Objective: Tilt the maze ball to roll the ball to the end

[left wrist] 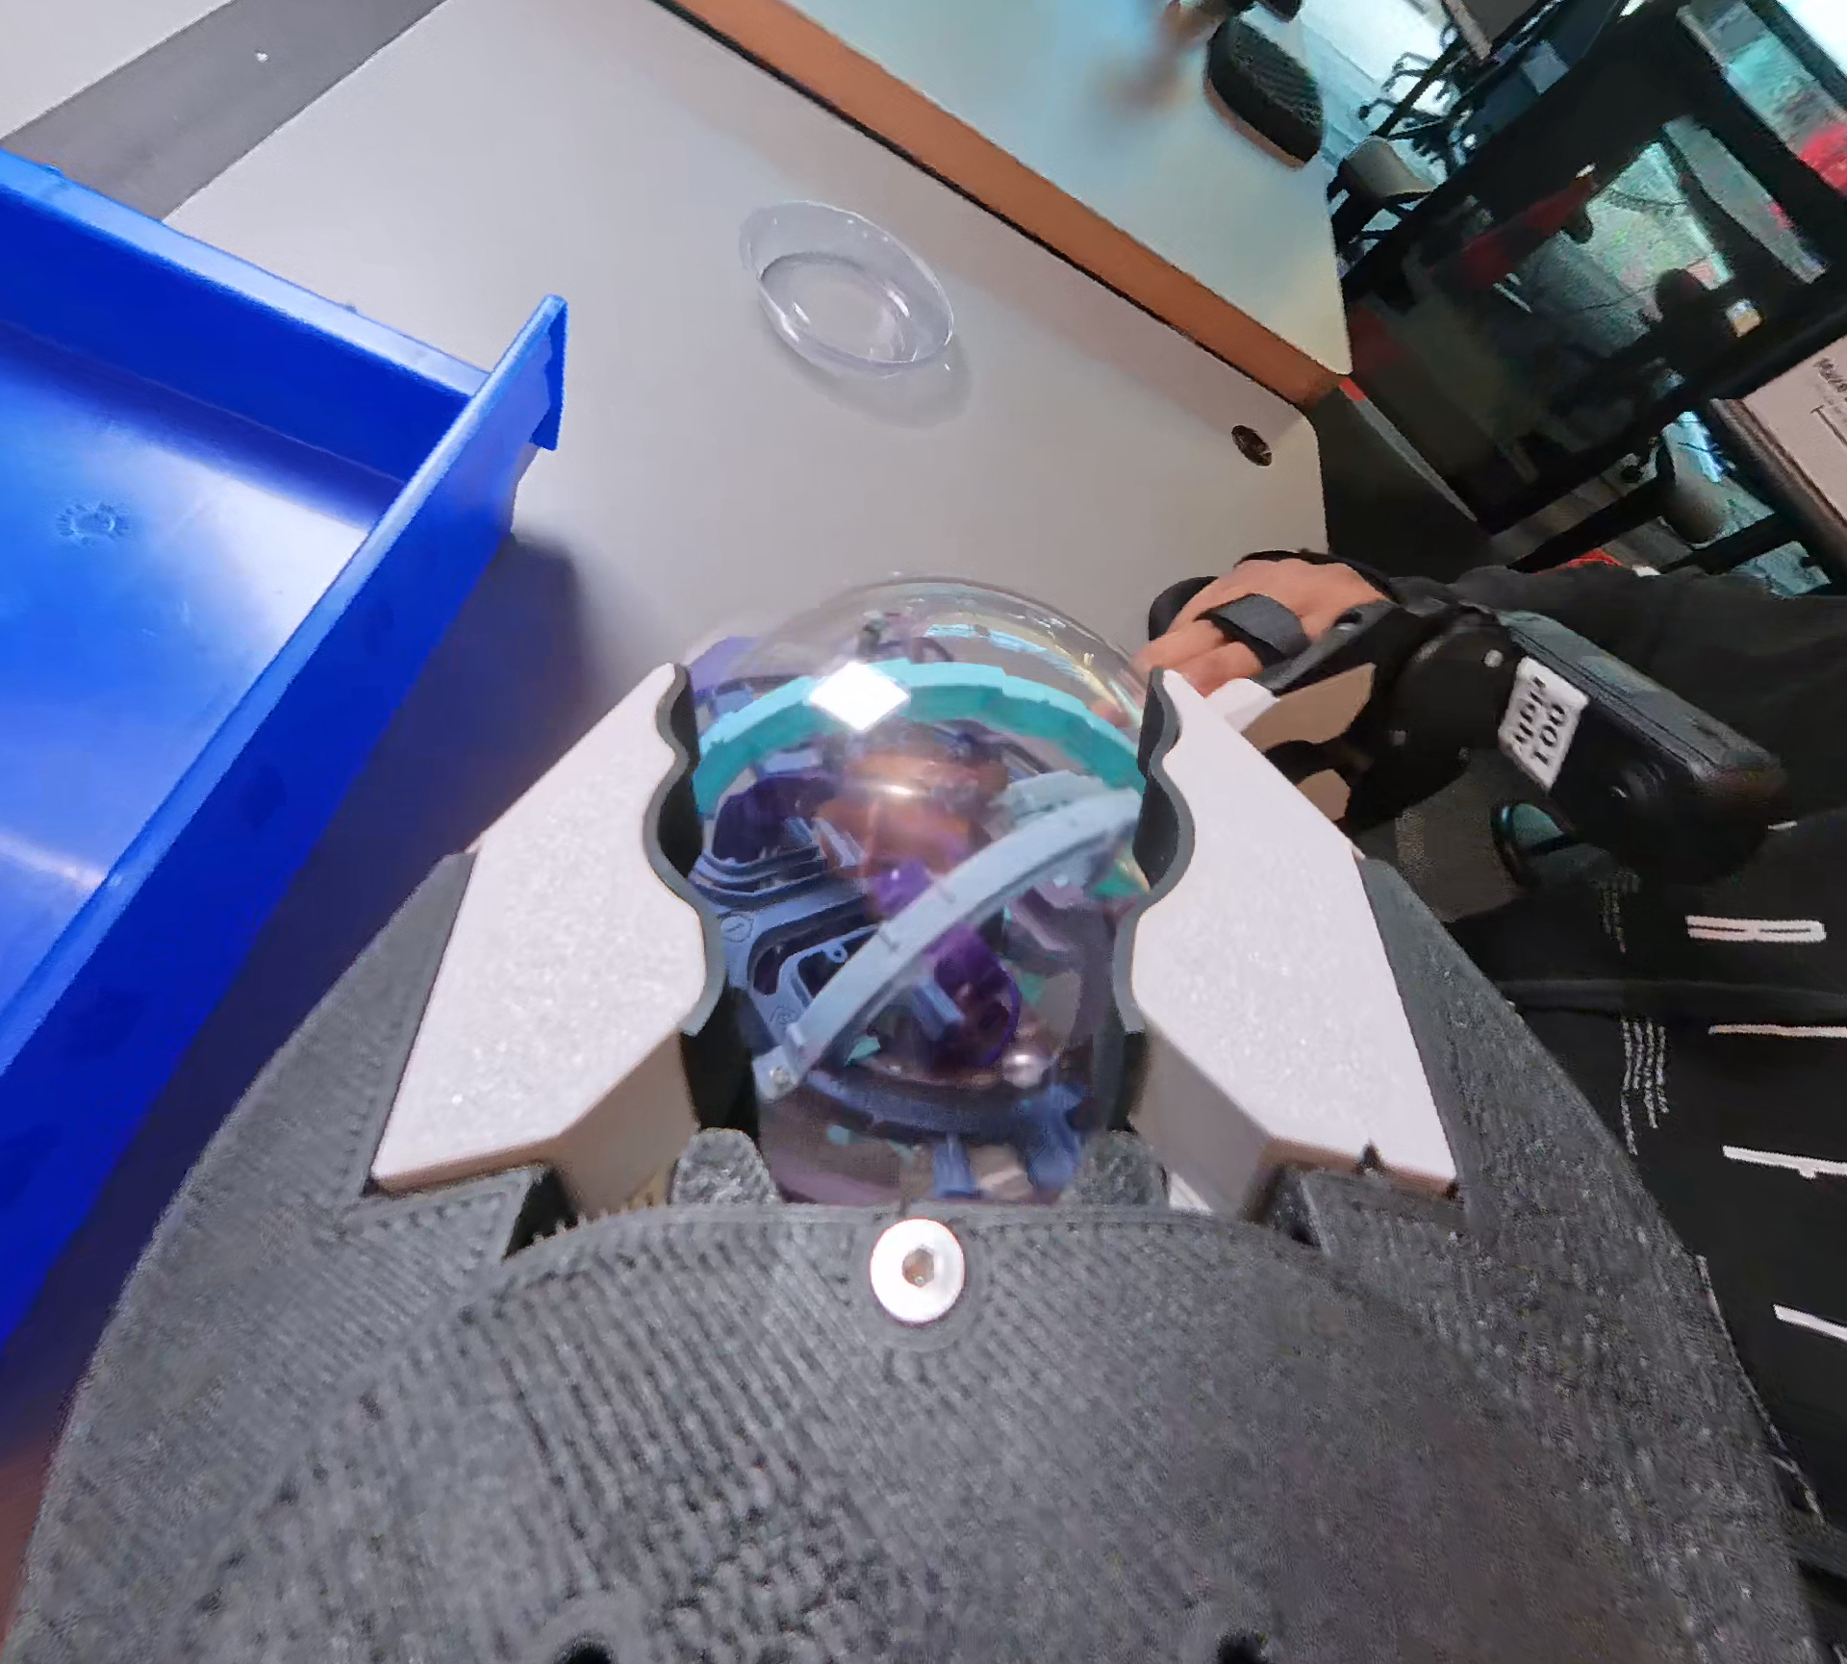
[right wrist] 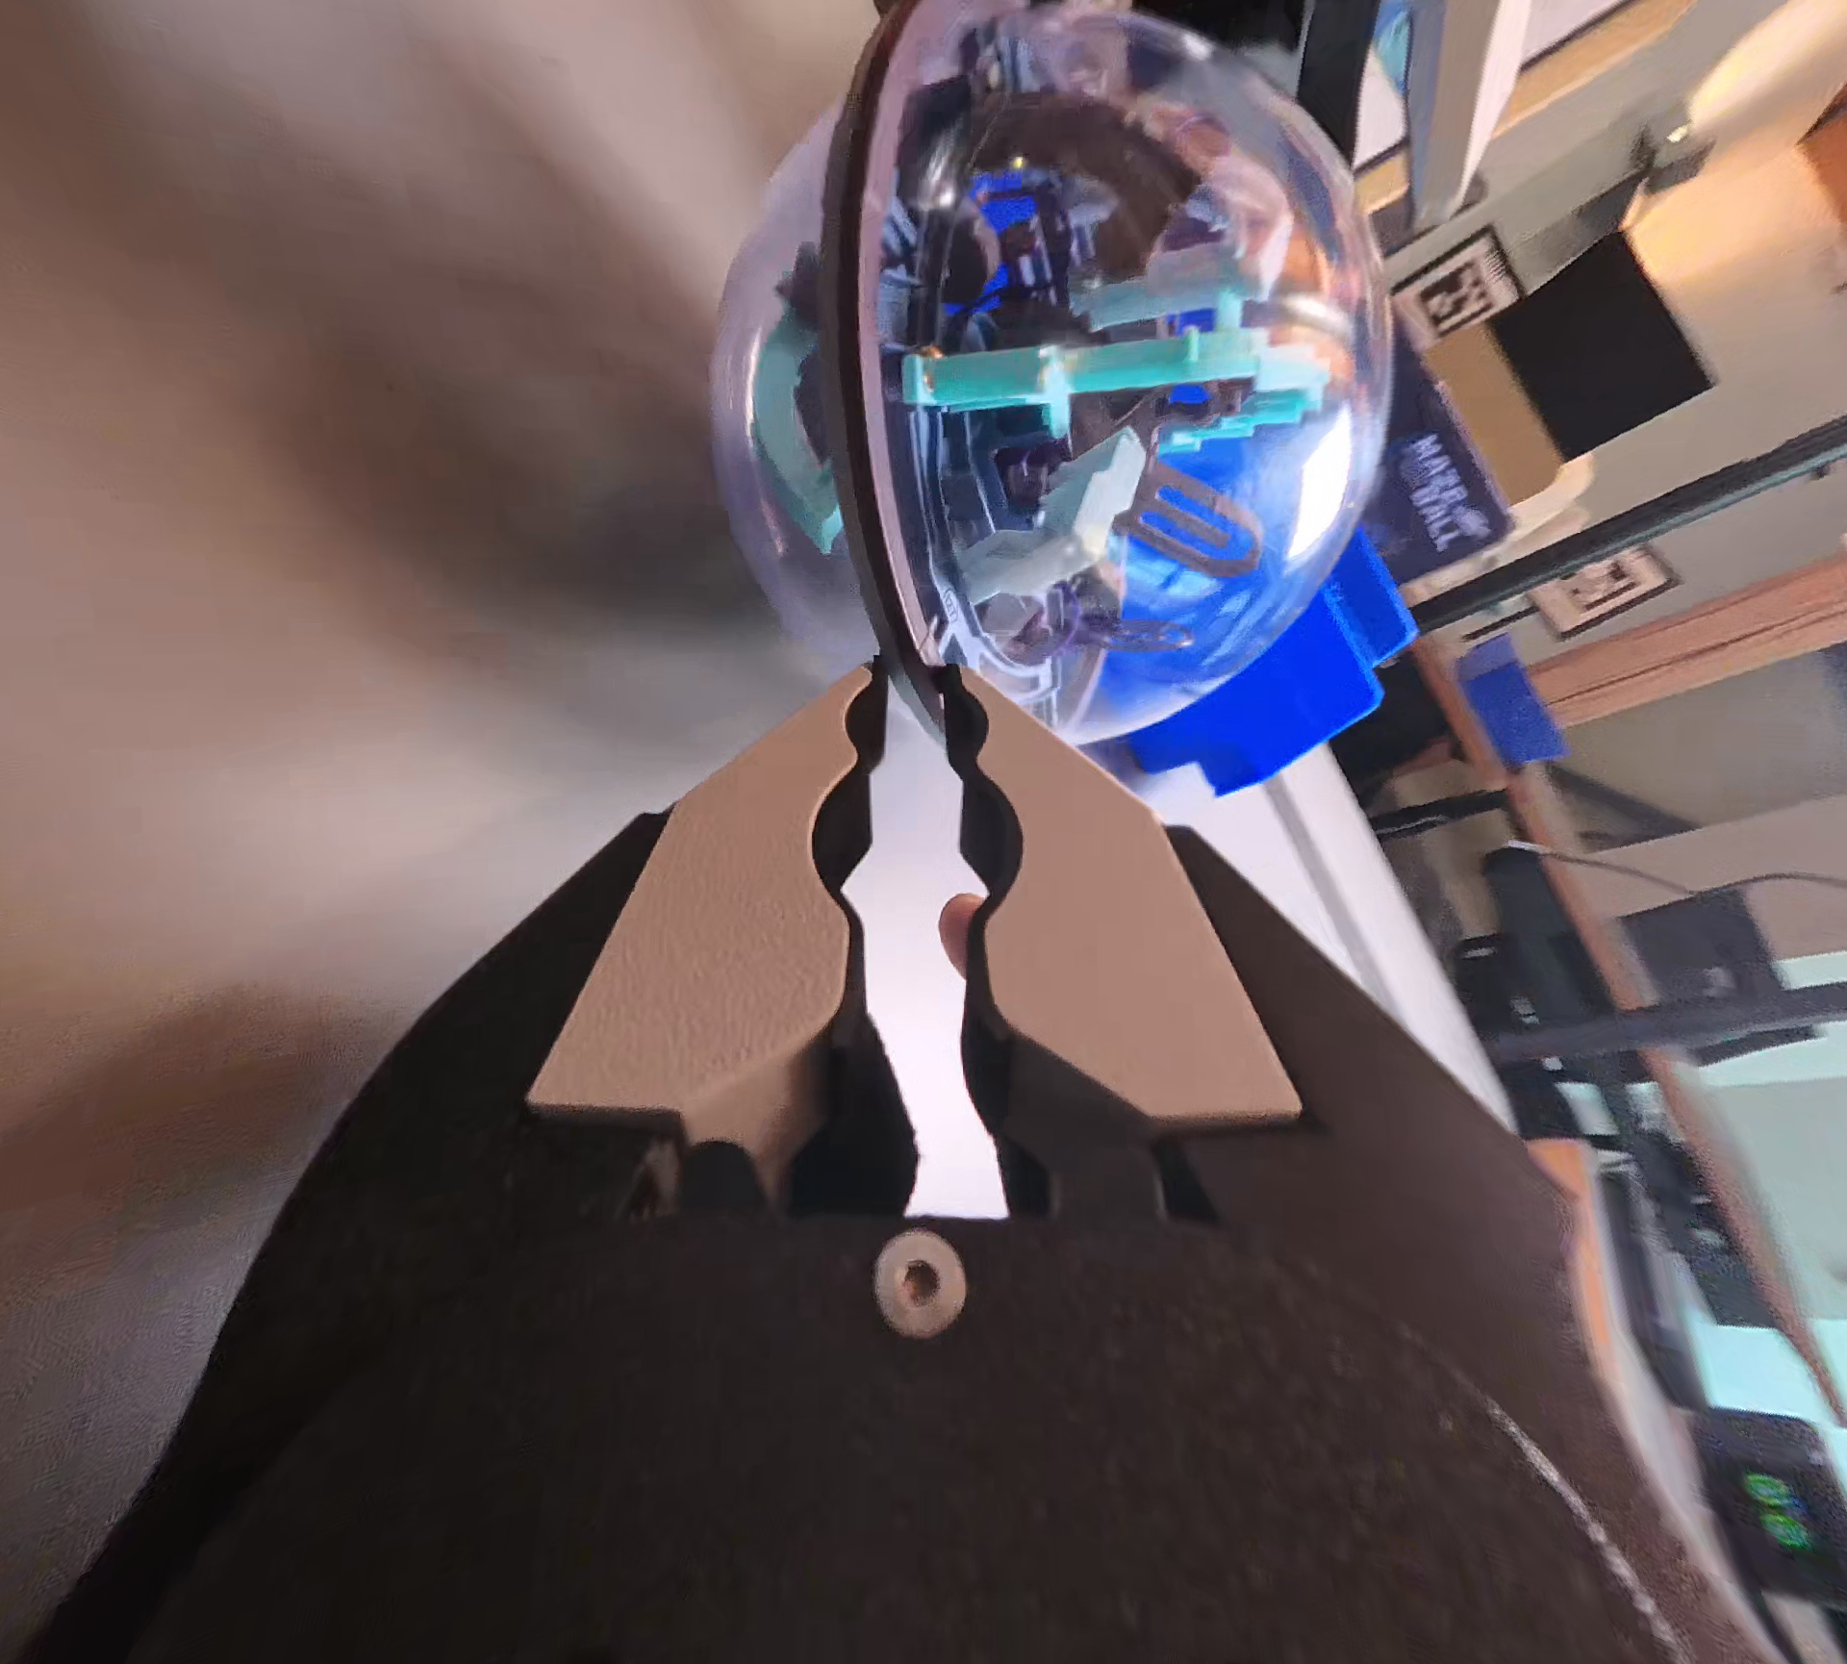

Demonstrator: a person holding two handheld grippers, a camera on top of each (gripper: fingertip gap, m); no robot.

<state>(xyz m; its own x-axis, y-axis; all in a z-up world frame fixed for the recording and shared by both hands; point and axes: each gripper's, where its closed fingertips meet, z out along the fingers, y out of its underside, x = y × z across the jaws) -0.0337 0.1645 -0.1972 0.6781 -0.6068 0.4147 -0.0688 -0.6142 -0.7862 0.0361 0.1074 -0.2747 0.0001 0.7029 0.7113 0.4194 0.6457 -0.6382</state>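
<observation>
Between both grippers: maze ball (left wrist: 929, 897) | left gripper (left wrist: 915, 717) clamps it | right gripper (right wrist: 915, 677) pinches rim | ball indistinct

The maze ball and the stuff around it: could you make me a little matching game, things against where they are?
Things:
1. maze ball
2. blue bin
3. clear dish
4. right gripper

Places:
A. alone on the grey table, beyond the ball
B. pinching the ball's dark equator rim
C. between the left gripper's white fingers
D. left of the ball, empty

Pairs: 1-C, 2-D, 3-A, 4-B
</observation>
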